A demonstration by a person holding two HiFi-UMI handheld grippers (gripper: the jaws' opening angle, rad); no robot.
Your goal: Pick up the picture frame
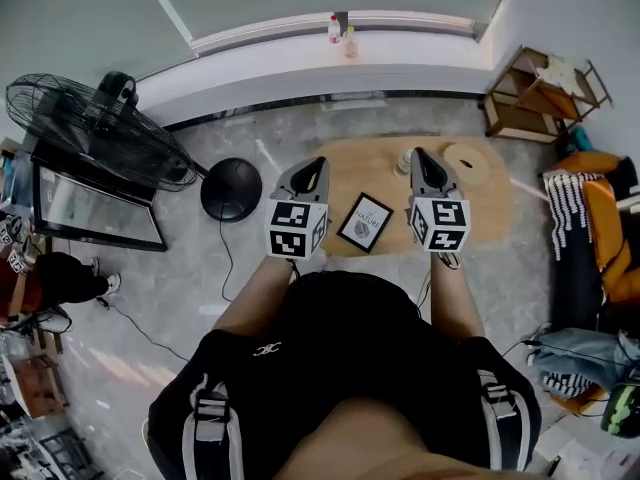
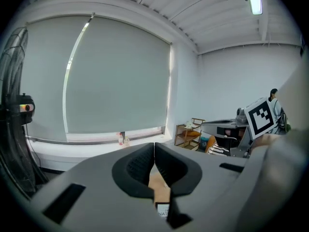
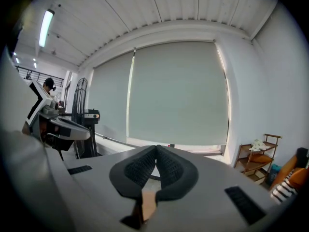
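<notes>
A small black picture frame (image 1: 364,222) with a white print lies flat near the front edge of a low oval wooden table (image 1: 480,203). My left gripper (image 1: 318,164) hovers over the table just left of the frame, jaws shut and empty. My right gripper (image 1: 418,156) hovers just right of the frame, also shut and empty. In the left gripper view the shut pads (image 2: 154,154) meet at a line, and a corner of the frame (image 2: 162,210) shows below them. The right gripper view shows its pads (image 3: 156,158) closed together with only a sliver of table beneath.
A round wooden disc (image 1: 466,163) and a small pale object (image 1: 405,161) sit on the table's far side. A standing fan (image 1: 95,118) and its black round base (image 1: 231,189) stand at left. A wooden shelf (image 1: 540,93) and clothing (image 1: 600,228) are at right.
</notes>
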